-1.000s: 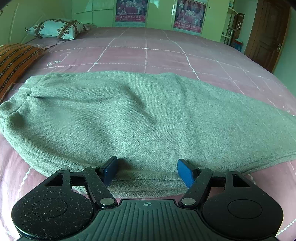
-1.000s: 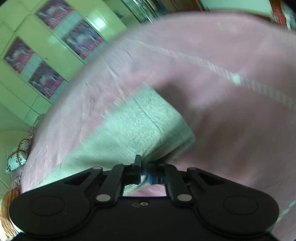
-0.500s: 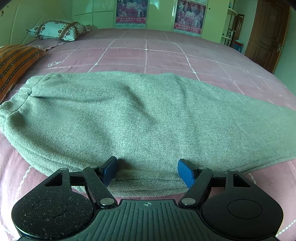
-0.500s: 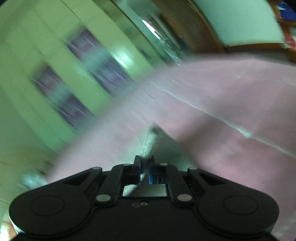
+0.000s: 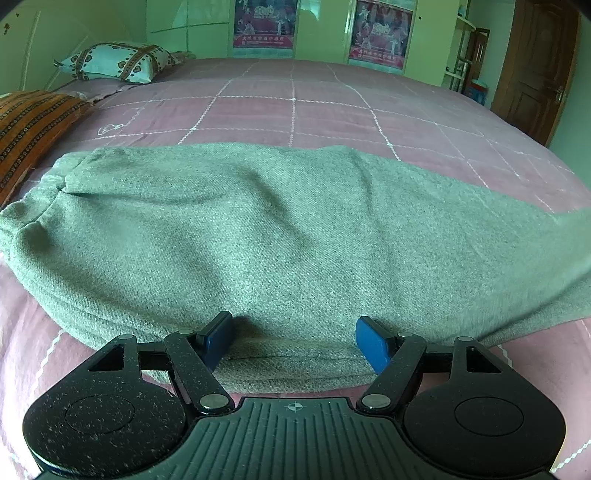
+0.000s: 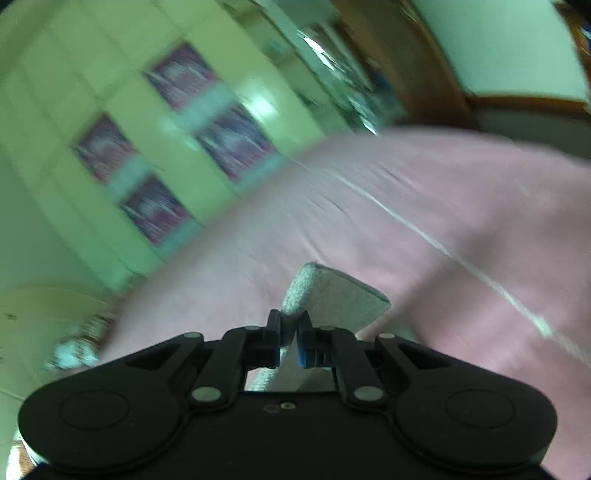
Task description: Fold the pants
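Note:
Grey-green pants (image 5: 280,236) lie folded lengthwise across the pink bed, waistband at the left. My left gripper (image 5: 293,341) is open, its blue pads either side of the pants' near edge, low over the cloth. My right gripper (image 6: 290,341) is shut on the pants' leg end (image 6: 332,295) and holds it lifted above the bed; the view is blurred by motion.
The pink quilted bedspread (image 5: 295,107) stretches far behind the pants. A patterned pillow (image 5: 118,61) and an orange striped cushion (image 5: 29,125) lie at the left. Green cupboards with posters (image 5: 266,22) stand behind, a brown door (image 5: 535,74) at the right.
My right gripper has lifted the leg end off the bed and swung upward. The pants' right end in the left wrist view has risen. The left gripper has stayed put.

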Motion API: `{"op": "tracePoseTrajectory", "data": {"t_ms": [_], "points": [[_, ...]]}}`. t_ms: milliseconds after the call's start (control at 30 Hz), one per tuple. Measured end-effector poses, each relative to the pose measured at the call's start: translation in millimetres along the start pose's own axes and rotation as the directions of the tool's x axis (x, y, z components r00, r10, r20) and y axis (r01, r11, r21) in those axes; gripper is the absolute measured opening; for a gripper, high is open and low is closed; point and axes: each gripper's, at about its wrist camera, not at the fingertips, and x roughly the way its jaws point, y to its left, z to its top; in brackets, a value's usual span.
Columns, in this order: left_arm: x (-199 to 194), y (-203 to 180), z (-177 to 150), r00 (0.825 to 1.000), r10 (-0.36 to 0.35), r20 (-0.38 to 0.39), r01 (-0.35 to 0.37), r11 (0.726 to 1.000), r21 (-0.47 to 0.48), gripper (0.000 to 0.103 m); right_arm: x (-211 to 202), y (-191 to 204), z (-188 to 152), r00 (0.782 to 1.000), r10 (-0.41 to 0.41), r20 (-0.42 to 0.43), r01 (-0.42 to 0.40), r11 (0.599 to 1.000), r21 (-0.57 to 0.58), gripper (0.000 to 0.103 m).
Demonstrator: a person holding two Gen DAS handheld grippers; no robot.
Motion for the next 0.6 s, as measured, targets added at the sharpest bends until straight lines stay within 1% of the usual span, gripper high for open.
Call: {"op": "tracePoseTrajectory", "data": {"t_ms": [67,100,133,167,200,233,267,300,333,400,500,567,600], "points": [[0,1,-1,1.000,-0.003,0.007,0.003,1.000,-0.004,0.073,-8,-6,-3,1.000,0.007,0.005,-0.007,1.000,0.026,0.000],[0,1,-2,1.000,-0.004,0.011,0.004,1.000,-0.003,0.073,-12,-18,-13,1.000,-0.016,-0.003,0.016,0.999,0.036,0.000],[0,1,-3,1.000,-0.004,0.013,0.004,1.000,-0.003,0.073,-13,-36,-25,0.998,-0.055,-0.030,0.057,0.997,0.052,0.000],[0,1,-3,1.000,-0.006,0.014,0.006,1.000,-0.003,0.073,-9,-60,-41,0.989,-0.114,-0.090,0.122,0.988,0.093,0.000],[0,1,-3,1.000,-0.007,0.013,0.007,1.000,-0.002,0.073,0,-88,-59,0.968,-0.175,-0.178,0.200,0.970,0.138,0.000],[1,1,-2,1.000,-0.009,0.010,0.009,1.000,0.001,0.073,6,-109,-73,0.945,-0.209,-0.252,0.256,0.951,0.173,0.000],[0,2,-2,1.000,-0.011,0.006,0.011,1.000,0.003,0.074,4,-126,-85,0.953,-0.166,-0.251,0.227,0.946,0.233,0.000],[0,2,-1,1.000,-0.014,0.003,0.014,1.000,0.005,0.074,-4,-133,-90,0.968,-0.133,-0.215,0.190,0.943,0.272,0.000],[0,2,-1,1.000,-0.016,0.001,0.016,1.000,0.005,0.074,-6,-133,-90,0.970,-0.130,-0.206,0.187,0.941,0.284,0.000],[0,2,-1,1.000,-0.015,0.001,0.015,1.000,0.003,0.074,-9,-124,-85,0.968,-0.152,-0.198,0.200,0.946,0.255,0.002],[0,0,-2,1.000,-0.007,0.008,0.007,1.000,-0.001,0.074,-22,-112,-80,0.980,-0.129,-0.150,0.162,0.960,0.231,0.002],[0,0,-2,1.000,-0.006,0.011,0.006,1.000,-0.002,0.074,-26,-115,-77,0.979,-0.127,-0.162,0.163,0.959,0.234,0.002],[0,0,-3,1.000,-0.007,0.011,0.007,1.000,-0.004,0.074,-24,-121,-78,0.973,-0.140,-0.181,0.181,0.955,0.236,0.002]]}}
